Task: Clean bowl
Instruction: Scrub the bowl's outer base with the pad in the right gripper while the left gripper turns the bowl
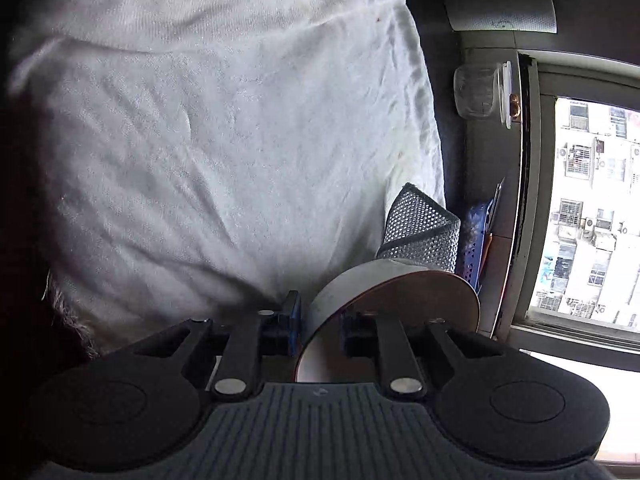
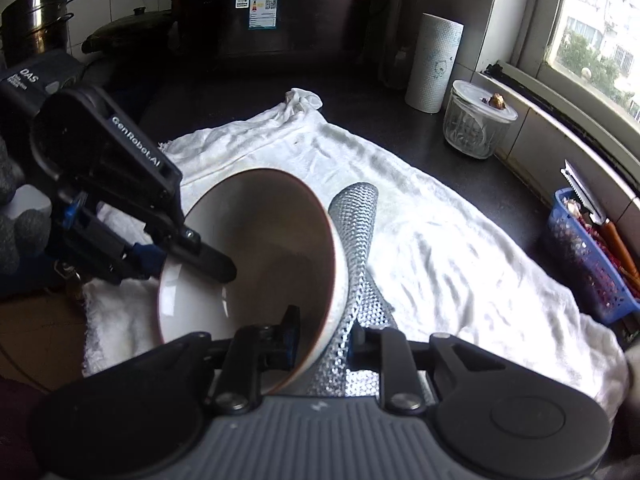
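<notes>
Left wrist view: the left gripper (image 1: 320,322) has its two fingers closed narrowly on the wall of one white ceramic bowl with a brown rim (image 1: 384,300), one finger outside and one inside. The bowl is tipped on its side above a white crumpled towel (image 1: 200,140) that fills most of the picture. Behind the bowl stands a grey perforated cleaning cloth (image 1: 424,228). Further right are one blue plastic basket (image 1: 474,240), one lidded glass jar (image 1: 480,92) and one white paper towel roll (image 1: 500,12), beside a window (image 1: 592,208).

Right wrist view: the right gripper (image 2: 322,340) pinches the bowl (image 2: 256,248) rim together with the cloth (image 2: 358,236), which runs along the bowl's outer wall; its jaws are narrow. The left gripper (image 2: 192,256) grips the opposite rim, one finger reaching into the bowl; its body reads "GenRobot.AI" and "DAS". The towel (image 2: 460,252) lies on a dark countertop (image 2: 400,112). At the back stands one dark red rice cooker (image 2: 276,8) with a blue-white sticker bearing a QR code; its small print cannot be read. One stacked steel steamer pot (image 2: 38,16) is at left. The roll (image 2: 434,64), jar (image 2: 476,120) and basket (image 2: 588,256) line the window (image 2: 600,28) side.
</notes>
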### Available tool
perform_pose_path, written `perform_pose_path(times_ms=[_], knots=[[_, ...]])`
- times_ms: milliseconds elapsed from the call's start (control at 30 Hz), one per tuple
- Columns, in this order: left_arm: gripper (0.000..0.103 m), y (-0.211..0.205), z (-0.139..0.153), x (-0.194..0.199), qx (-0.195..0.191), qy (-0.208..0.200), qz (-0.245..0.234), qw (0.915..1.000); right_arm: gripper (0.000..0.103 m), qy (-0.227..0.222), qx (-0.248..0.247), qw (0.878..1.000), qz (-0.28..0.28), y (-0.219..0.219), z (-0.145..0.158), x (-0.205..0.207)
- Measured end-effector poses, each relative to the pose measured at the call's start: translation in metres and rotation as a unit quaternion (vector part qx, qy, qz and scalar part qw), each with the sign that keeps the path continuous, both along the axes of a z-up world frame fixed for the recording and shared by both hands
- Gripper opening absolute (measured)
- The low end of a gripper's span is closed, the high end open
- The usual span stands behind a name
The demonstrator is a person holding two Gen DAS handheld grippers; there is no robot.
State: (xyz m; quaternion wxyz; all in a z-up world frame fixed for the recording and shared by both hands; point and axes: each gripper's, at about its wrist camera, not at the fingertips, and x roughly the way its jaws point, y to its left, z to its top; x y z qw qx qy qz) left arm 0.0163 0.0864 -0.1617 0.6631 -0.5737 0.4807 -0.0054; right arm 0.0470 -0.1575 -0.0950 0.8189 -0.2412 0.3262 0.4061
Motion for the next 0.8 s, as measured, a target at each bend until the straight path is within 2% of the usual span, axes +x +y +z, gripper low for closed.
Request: perform_pose_path(times_ms=[33,100,133,167,200,233,267,333,400,500,533,600,700,800], knots=[[0.017,-0.003,0.005,0.002,0.020,-0.009,-0.017,0.9996,0.020,-0.003,-0.002,1.000,0.004,0.000,0.001,0.001],[0.017,-0.013,0.021,0.009,0.091,-0.034,-0.071,0.9927,0.019,-0.012,-0.005,1.000,0.007,0.001,0.001,0.002],[0.017,-0.018,0.030,0.013,0.128,-0.048,-0.098,0.9857,0.019,-0.017,-0.009,1.000,0.009,0.002,0.001,0.002],[0.017,-0.027,0.042,0.016,0.184,-0.068,-0.130,0.9720,0.019,-0.022,-0.012,1.000,0.012,0.003,0.002,0.002],[0.017,-0.036,0.053,0.020,0.238,-0.088,-0.162,0.9536,0.019,-0.027,-0.015,0.999,0.016,0.003,0.002,0.001],[0.017,-0.044,0.065,0.023,0.291,-0.107,-0.192,0.9311,0.019,-0.037,-0.020,0.999,0.021,0.003,0.002,-0.001],[0.017,-0.053,0.073,0.025,0.327,-0.126,-0.219,0.9105,0.017,-0.047,-0.026,0.998,0.027,0.004,0.002,-0.003],[0.017,-0.068,0.089,0.029,0.396,-0.163,-0.269,0.8627,0.016,-0.066,-0.033,0.996,0.044,0.005,0.003,-0.006],[0.017,-0.078,0.095,0.031,0.417,-0.180,-0.303,0.8376,0.015,-0.091,-0.044,0.993,0.066,0.007,0.004,-0.011],[0.012,-0.101,0.105,0.028,0.480,-0.207,-0.363,0.7709,0.014,-0.122,-0.058,0.987,0.092,0.011,0.005,-0.017],[0.013,-0.103,0.106,0.027,0.484,-0.211,-0.367,0.7659,0.013,-0.130,-0.062,0.985,0.097,0.012,0.005,-0.018],[0.012,-0.107,0.106,0.022,0.489,-0.215,-0.364,0.7630,0.013,-0.150,-0.071,0.981,0.106,0.011,0.006,-0.018],[0.010,-0.098,0.100,0.021,0.459,-0.196,-0.315,0.8072,0.014,-0.164,-0.072,0.978,0.106,0.007,0.006,-0.016],[0.011,-0.077,0.090,0.023,0.404,-0.164,-0.258,0.8622,0.016,-0.149,-0.067,0.983,0.088,0.005,0.004,-0.013]])
